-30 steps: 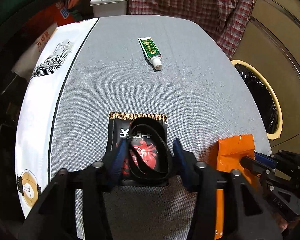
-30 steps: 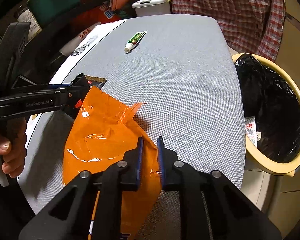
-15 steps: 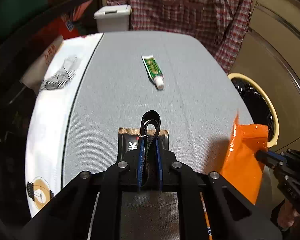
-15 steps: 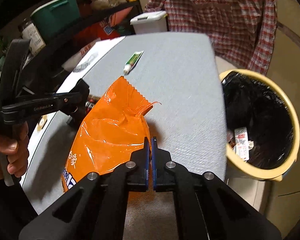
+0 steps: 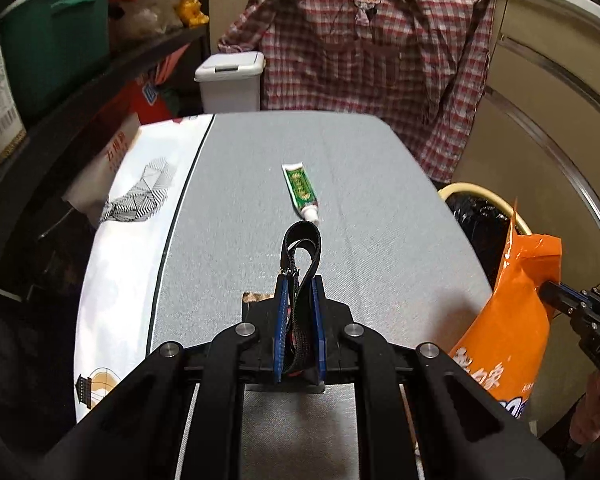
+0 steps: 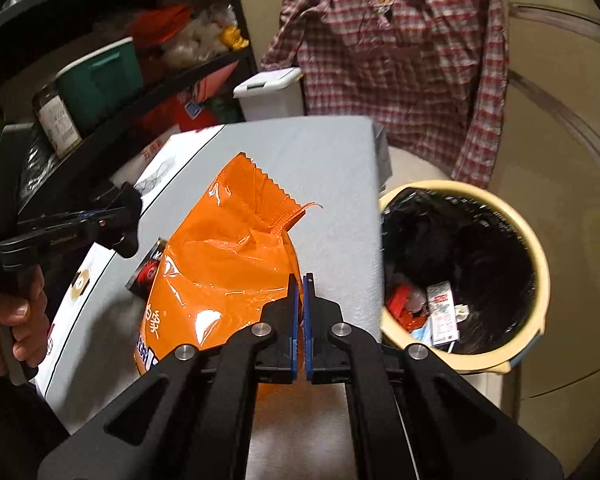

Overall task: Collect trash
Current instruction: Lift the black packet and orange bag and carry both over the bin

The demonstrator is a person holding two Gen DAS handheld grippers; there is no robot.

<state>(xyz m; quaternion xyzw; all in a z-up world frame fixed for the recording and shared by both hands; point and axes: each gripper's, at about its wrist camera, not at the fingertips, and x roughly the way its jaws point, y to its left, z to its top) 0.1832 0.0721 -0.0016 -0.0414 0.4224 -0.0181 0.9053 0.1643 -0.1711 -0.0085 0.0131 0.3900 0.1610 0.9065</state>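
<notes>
The right gripper [image 6: 300, 304] pinches the orange bag [image 6: 228, 256] tight, lifting it toward the bin [image 6: 540, 264], while the left gripper [image 5: 298, 316] clamps a black strap [image 5: 302, 248] to clear it from the table [image 5: 360, 184].

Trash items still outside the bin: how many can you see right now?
4: the orange snack bag clamped in the right gripper, the black strap pinched in the left gripper, the black packet beneath, and the green tube mid-table. Others may be hidden.

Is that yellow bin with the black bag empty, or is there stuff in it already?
Not empty. The right wrist view looks down into the bin: paper scraps and red wrappers lie at the bottom of its black liner.
</notes>
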